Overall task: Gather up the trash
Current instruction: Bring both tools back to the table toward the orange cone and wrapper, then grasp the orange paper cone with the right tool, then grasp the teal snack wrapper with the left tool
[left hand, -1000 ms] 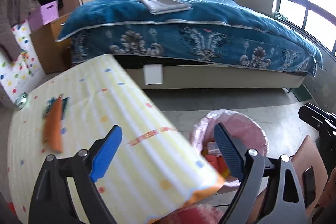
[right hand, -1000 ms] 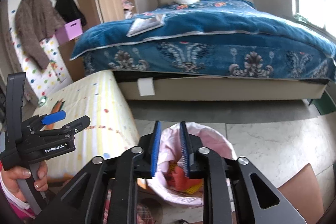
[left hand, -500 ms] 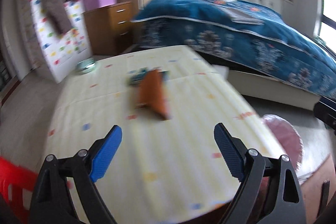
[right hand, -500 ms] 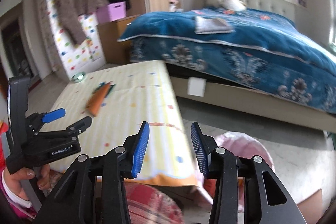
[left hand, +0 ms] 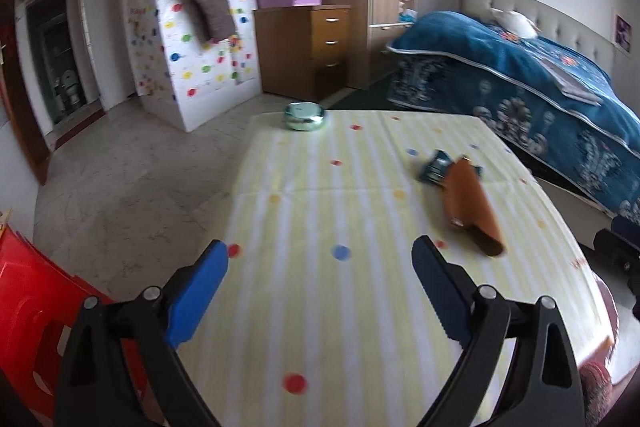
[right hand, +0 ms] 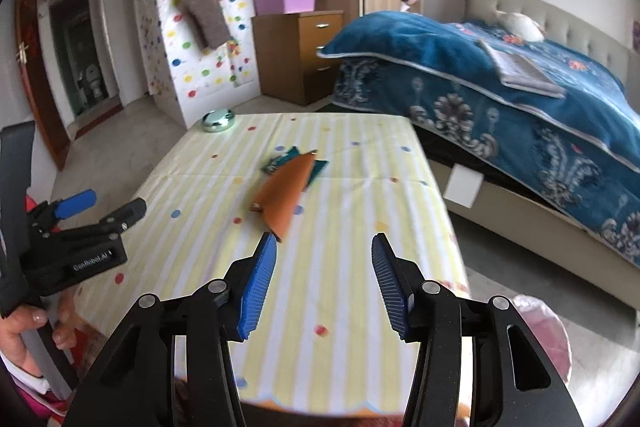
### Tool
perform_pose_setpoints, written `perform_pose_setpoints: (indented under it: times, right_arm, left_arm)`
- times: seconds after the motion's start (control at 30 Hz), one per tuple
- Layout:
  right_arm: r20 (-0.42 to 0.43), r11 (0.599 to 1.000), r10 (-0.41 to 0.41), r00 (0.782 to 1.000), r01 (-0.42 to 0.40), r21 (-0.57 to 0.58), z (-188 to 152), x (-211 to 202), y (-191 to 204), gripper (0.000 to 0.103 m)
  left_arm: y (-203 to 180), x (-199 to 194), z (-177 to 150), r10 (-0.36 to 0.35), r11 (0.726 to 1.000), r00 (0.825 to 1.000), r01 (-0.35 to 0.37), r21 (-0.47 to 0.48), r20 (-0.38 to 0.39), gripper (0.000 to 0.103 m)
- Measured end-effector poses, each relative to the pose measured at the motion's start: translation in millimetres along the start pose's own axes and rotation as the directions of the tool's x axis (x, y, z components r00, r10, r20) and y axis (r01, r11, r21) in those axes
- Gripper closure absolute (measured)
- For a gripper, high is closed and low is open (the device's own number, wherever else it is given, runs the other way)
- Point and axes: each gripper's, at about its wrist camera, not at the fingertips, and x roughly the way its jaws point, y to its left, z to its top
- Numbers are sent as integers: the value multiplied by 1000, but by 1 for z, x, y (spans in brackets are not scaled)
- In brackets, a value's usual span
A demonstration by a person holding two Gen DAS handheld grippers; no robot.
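Nearest the cameras, the right gripper (right hand: 323,281) is hanging over the near edge of the table (right hand: 352,211) covered in a yellow-and-white striped cloth with coloured dots; its blue ribbed jaws are opening with nothing between them. The left gripper (left hand: 320,297) is hovering over the same near edge, jaws spread wide and empty; in the right wrist view it is being held by the person's hand (right hand: 24,327) to the left of the table.

Just past the right gripper's fingertips, toward the middle of the table, the flat orange paper wrapper (right hand: 286,193) is lying with its narrow end pointing toward the near edge, its far end resting over the small teal foil packet (right hand: 280,159). These two look like the trash remaining to collect. The pink-lined waste bin (right hand: 540,339) is standing on the floor off the table's near right corner.

To take the wrapper well, the right gripper is probably best placed. A good approach would straddle the orange sheet across its narrow width, with the pads coming down low to the cloth so they pinch paper rather than tablecloth. The overlap may drag the teal packet along.

At the table's far left corner a shiny green round tin (right hand: 218,119) is sitting; beyond the table is the bed with a blue patterned quilt (right hand: 480,95).
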Motion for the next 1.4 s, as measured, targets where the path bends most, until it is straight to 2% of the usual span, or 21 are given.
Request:
perform_pose_setpoints:
  times: [0.27, 0.5, 0.7, 0.73, 0.9, 1.03, 1.23, 1.4]
  right_arm:
    - [-66, 999, 22, 998, -23, -28, 18, 60, 26, 52]
    - [-124, 998, 59, 991, -61, -12, 28, 110, 30, 54]
    - [-176, 998, 60, 983, -59, 11, 32, 145, 35, 53]
    - [-179, 998, 61, 982, -60, 11, 32, 146, 35, 54]
    - [-162, 997, 78, 984, -80, -5, 28, 135, 37, 68]
    - [-170, 990, 130, 977, -136, -23, 21, 114, 39, 79]
    - [-186, 978, 194, 963, -204, -36, 10, 82, 39, 83]
    - [-122, 980, 188, 975, -193, -36, -1, 51, 34, 83]
  left_arm:
    - [25, 32, 12, 53, 998, 998, -53, -21, -21, 13]
    - [31, 61, 17, 70, 997, 996, -71, -15, -57, 13]
    - [32, 74, 19, 77, 997, 994, -79, -14, -77, 13]
    - [32, 74, 18, 78, 997, 994, -79, -15, -79, 12]
    - [30, 71, 16, 79, 997, 993, -80, -13, -87, 13]
    - [25, 64, 15, 77, 997, 993, -78, -8, -84, 13]
    - [14, 48, 14, 79, 997, 995, -78, 22, -66, 13]
    - [4, 36, 14, 77, 996, 996, -75, 42, -54, 13]
